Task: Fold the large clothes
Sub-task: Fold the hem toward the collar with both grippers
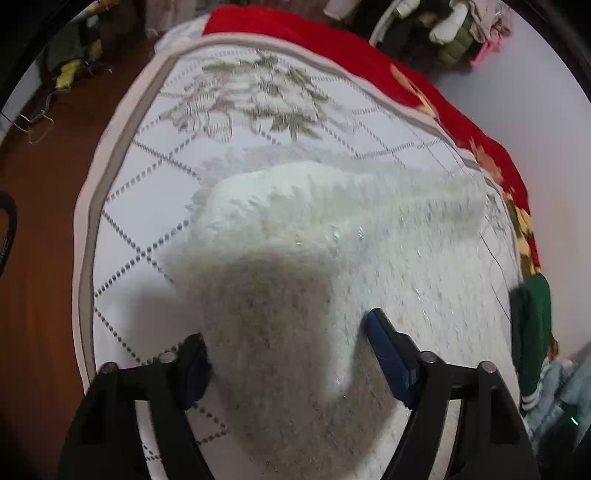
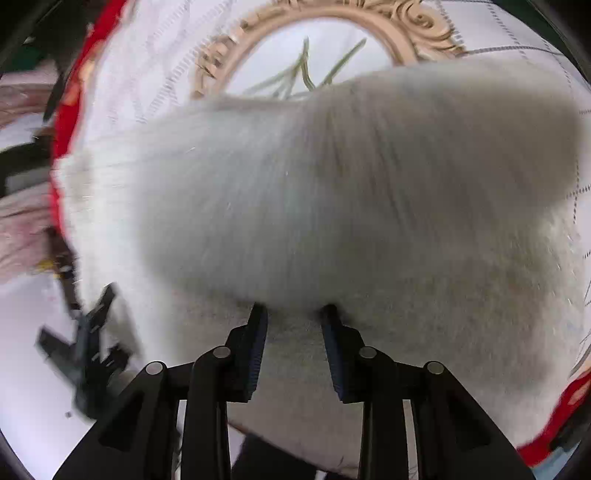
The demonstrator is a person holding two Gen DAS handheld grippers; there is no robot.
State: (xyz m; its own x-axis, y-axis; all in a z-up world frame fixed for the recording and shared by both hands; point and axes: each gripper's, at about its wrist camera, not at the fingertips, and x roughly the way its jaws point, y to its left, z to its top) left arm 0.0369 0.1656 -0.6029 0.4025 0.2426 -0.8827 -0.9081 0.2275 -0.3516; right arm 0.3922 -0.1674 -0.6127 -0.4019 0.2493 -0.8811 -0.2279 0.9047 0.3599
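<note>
No readable brand, label or writing is seen in either view.

Left gripper (image 1: 286, 354): jaws are spread wide, with a raised fold of the white fluffy garment (image 1: 314, 258) bulging up between the blue-padded fingers (image 1: 388, 354). The left finger is pressed into the fluff; the right finger is touching its edge. Whether the cloth is actually clamped cannot be told.

Right gripper (image 2: 293, 314): jaws are set at a moderate gap, fingertips (image 2: 258, 314) buried at the underside of a lifted, motion-blurred bulk of the garment (image 2: 332, 184). Cloth lies between the pads, but a grip cannot be confirmed.

The garment is spread on the white quilted bedspread (image 1: 166, 184), covering its middle and near part. Relative to the garment: a green leaf print (image 1: 258, 96) is seen beyond it, a red blanket (image 1: 369, 59) along the far and right edge of the bedspread, a dark green garment (image 1: 532, 325) to its right. In the right wrist view a gold oval ornament (image 2: 406, 22) is printed on the bedspread beyond the garment, and the other gripper (image 2: 88, 343) is seen blurred at its left.
</note>
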